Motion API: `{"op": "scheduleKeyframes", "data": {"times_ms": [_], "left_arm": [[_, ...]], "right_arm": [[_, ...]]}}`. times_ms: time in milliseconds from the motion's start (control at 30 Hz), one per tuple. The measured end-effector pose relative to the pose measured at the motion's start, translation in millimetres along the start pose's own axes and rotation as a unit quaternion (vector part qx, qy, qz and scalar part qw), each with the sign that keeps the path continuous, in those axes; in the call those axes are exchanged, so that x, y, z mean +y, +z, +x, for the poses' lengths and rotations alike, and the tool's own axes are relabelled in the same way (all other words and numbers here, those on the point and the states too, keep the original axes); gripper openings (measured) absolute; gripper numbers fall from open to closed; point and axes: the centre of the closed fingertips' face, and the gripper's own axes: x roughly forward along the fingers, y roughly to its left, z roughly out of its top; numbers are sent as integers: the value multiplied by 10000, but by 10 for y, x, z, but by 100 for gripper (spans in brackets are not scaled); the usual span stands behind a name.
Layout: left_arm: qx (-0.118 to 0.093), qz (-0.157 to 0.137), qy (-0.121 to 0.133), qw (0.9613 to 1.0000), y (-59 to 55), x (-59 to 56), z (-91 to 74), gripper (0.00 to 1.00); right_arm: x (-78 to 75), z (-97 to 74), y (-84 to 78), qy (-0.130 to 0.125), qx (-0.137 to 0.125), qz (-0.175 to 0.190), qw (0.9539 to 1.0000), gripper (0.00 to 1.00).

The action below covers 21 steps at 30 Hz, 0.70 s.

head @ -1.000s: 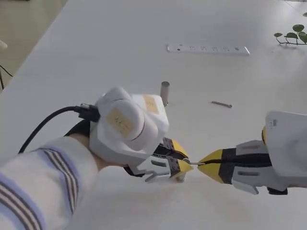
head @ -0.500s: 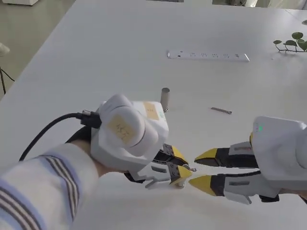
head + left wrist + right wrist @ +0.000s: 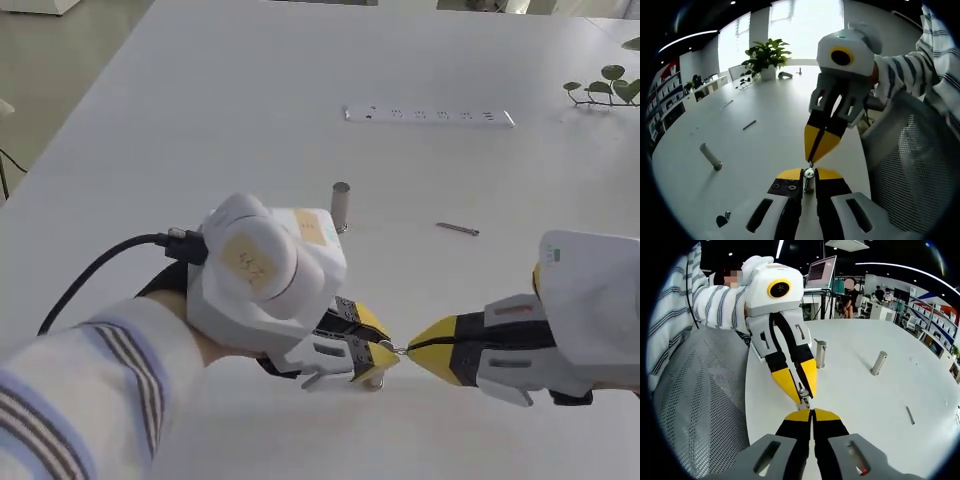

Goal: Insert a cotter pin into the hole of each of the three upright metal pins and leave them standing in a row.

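My left gripper (image 3: 380,352) (image 3: 809,175) is shut on a short metal pin (image 3: 809,181) just above the white table. My right gripper (image 3: 412,350) (image 3: 810,412) meets it tip to tip, shut on a thin cotter pin (image 3: 400,350) whose end touches the top of the held pin (image 3: 803,391). A second metal pin (image 3: 341,205) (image 3: 879,363) stands upright farther back. A third metal pin (image 3: 820,354) stands close behind the left gripper (image 3: 802,390). A loose cotter pin (image 3: 457,229) (image 3: 749,124) lies flat to the right of the far pin.
A white power strip (image 3: 430,116) lies across the far side of the table (image 3: 200,120). A plant sprig (image 3: 605,85) sits at the far right edge. A black cable (image 3: 95,275) trails from the left gripper. A mesh chair (image 3: 695,405) is beside the table.
Half a second ago the right gripper's jaws stood apart beside the held pin; now they are shut on the cotter pin at the pin's top. The left gripper has stayed put.
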Motion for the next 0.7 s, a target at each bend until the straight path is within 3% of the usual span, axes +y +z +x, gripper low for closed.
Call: {"op": "scheduleKeyframes", "data": {"times_ms": [333,633,700], "left_arm": [[-15,-31,14,10000,0,0,-1,5],[-57,96,52,9999,-7,-23,-25,6],[-163,114,32,9998,14,-38,-53,9]], "right_arm": [[-3,64,45,95,-58,-23,9999,0],[-64,15,-9,-95,-109,138,9998,2],[-62,12,-29,-104,-148,245,9995,4]]}}
